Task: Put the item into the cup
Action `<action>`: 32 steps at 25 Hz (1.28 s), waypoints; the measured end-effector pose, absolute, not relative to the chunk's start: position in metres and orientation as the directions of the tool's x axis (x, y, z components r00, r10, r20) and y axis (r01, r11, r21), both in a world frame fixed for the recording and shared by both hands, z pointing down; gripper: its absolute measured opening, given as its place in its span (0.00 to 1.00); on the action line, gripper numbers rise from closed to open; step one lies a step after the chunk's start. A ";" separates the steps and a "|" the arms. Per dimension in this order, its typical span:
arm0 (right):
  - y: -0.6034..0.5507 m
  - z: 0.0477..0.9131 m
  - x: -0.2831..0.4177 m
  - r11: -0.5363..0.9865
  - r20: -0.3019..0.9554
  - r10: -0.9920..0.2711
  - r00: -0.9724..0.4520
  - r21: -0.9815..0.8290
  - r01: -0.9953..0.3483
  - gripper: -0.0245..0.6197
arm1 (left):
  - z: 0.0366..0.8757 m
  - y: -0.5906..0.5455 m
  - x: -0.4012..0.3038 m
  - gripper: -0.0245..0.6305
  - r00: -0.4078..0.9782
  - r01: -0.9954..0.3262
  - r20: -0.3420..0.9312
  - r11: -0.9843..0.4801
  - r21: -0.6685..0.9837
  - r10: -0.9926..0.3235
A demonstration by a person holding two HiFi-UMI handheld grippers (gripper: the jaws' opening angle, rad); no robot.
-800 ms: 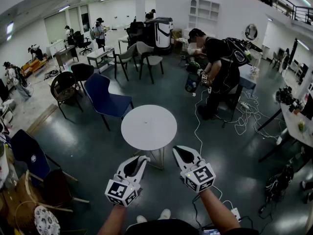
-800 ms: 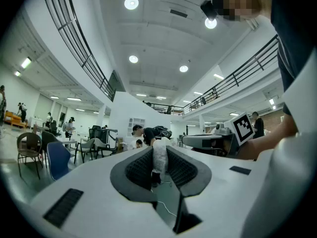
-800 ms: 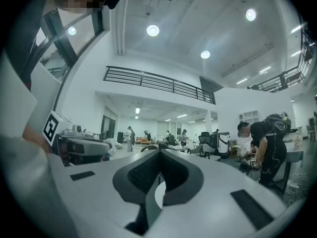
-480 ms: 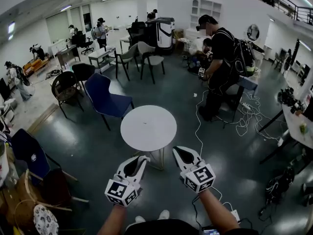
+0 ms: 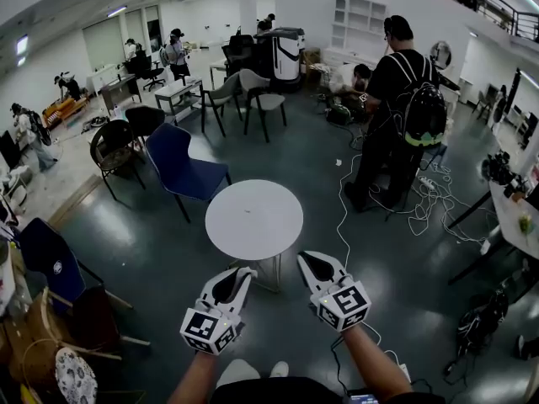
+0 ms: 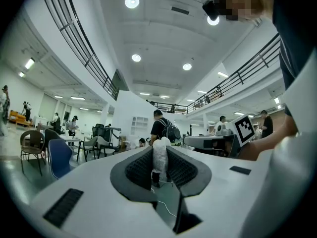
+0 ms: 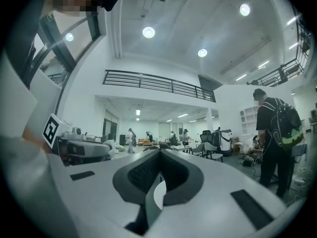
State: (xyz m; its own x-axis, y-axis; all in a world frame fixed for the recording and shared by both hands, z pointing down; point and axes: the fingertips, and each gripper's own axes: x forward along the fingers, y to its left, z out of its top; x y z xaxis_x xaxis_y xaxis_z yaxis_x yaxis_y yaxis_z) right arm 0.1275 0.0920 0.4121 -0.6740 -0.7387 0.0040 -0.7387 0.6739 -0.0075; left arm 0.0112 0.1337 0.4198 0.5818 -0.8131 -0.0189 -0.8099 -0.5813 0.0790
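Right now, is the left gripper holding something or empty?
Holding. In the left gripper view, a white item stands pinched between the left gripper's fingers.

Bright ceiling lights (image 6: 132,2), fisheye edges, dark corners

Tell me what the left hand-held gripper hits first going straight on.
Likely nothing near: left hand-held gripper, holding the item, points level, seemingly over the table. Far off, a person with backpack stands in line; depth unclear.
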 end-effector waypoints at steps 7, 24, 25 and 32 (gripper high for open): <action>0.083 0.417 0.133 0.677 0.014 -0.736 -0.677 -0.010 -0.736 0.06 | 0.422 0.124 0.014 0.17 0.566 -0.821 -0.017 -0.565 0.084 -0.824; 0.026 0.424 0.112 0.676 0.012 -0.736 -0.677 -0.029 -0.736 0.06 | 0.437 0.066 -0.008 0.17 0.561 -0.826 0.025 -0.558 0.083 -0.827; 0.023 0.424 0.111 0.676 0.013 -0.737 -0.676 -0.029 -0.737 0.06 | 0.437 0.062 -0.008 0.17 0.564 -0.824 0.026 -0.560 0.082 -0.825; -0.007 0.431 0.112 0.668 0.019 -0.743 -0.669 -0.027 -0.743 0.06 | 0.444 0.029 -0.008 0.17 0.572 -0.819 0.027 -0.569 0.077 -0.820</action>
State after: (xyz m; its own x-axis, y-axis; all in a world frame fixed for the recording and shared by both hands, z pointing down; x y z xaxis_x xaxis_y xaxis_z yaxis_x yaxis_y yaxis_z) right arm 0.1115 -0.0075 0.4313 -0.6688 -0.7432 0.0190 -0.7434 0.6683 -0.0273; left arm -0.0078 0.0286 0.4441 0.5724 -0.8195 0.0269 -0.8186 -0.5693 0.0766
